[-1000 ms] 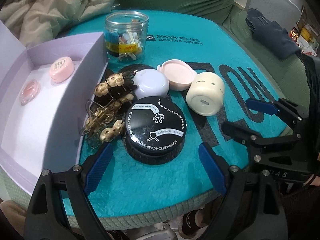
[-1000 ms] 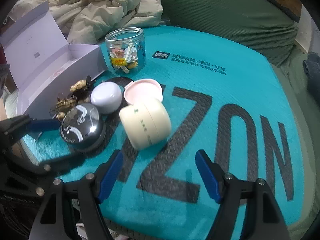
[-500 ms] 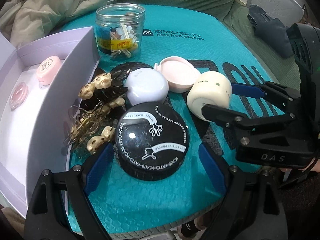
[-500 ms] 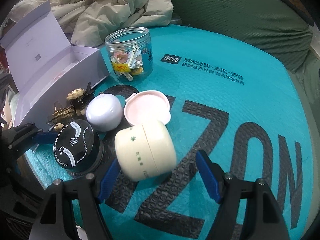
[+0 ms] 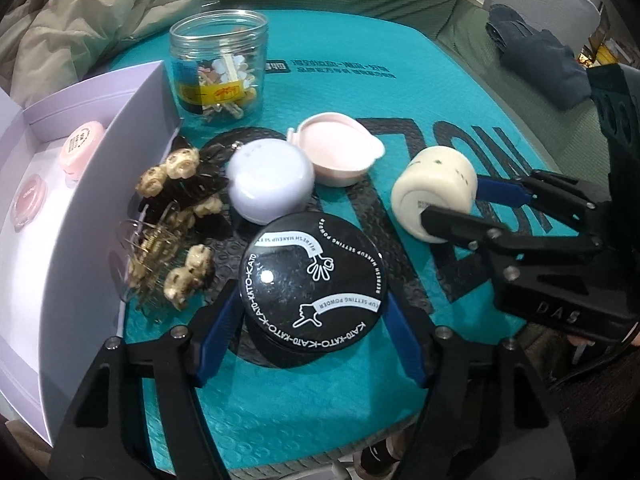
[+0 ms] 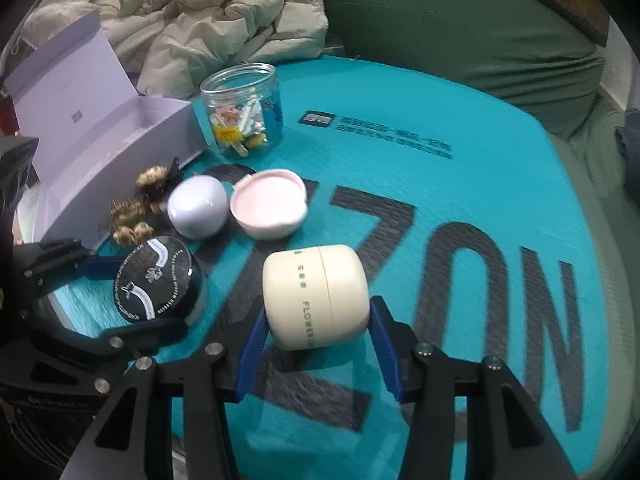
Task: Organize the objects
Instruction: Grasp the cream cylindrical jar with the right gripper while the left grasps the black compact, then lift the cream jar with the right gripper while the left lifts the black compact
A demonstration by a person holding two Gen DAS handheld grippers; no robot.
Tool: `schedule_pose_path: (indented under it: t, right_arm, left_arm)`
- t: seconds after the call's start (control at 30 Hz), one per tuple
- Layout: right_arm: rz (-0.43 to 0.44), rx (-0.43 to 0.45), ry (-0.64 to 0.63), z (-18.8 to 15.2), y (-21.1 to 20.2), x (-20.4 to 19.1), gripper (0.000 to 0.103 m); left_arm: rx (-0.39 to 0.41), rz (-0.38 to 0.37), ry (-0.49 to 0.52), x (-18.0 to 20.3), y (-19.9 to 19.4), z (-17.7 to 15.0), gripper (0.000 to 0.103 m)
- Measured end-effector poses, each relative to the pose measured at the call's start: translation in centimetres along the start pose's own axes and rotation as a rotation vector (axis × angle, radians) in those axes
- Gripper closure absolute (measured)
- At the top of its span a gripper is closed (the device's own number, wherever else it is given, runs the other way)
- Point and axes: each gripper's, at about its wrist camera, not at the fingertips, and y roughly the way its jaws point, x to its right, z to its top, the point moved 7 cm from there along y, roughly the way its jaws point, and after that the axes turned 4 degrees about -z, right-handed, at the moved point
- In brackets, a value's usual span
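Lying on its side on the teal mat, the cream jar sits between the blue pads of the right tongs; the pads press its two flat ends, so these tongs are closed on it. In the left wrist view the same jar shows to the right of the black tin, with one dark finger across its near end and a blue pad behind it.

The black tin — a round powder tin with white lettering on the lid — stands between the pads of the left tongs. The pads stand on both sides of the tin, close to its wall, and I cannot tell if they touch it or only stand beside it.

Other things, placed from the black tin:
- Just behind it is the white dome, almost touching the tin's rim.
- Behind and a little right is the pink dish, beside the dome.
- To the left is a heap of hair clips — dark, with gold parts.
- Farther left is the lilac box, open, with two pink compacts inside.
- Far behind is the clear jar, without lid, with small clips inside.
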Motion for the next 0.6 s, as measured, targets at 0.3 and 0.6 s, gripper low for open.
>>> schedule_pose_path:
  t: [0.3, 0.6]
  right_arm:
    - [-0.027, -0.020, 0.004, -2.7, -1.5, 0.6, 0.053]
    - [-0.022, -0.029, 0.024, -3.4, -1.6, 0.5, 0.052]
  left_arm:
    - [-0.030, -0.048, 0.049, 2.3, -0.3, -1.4, 0.035]
    - [-0.050, -0.064, 0.061, 2.5, -0.7, -2.1, 0.035]
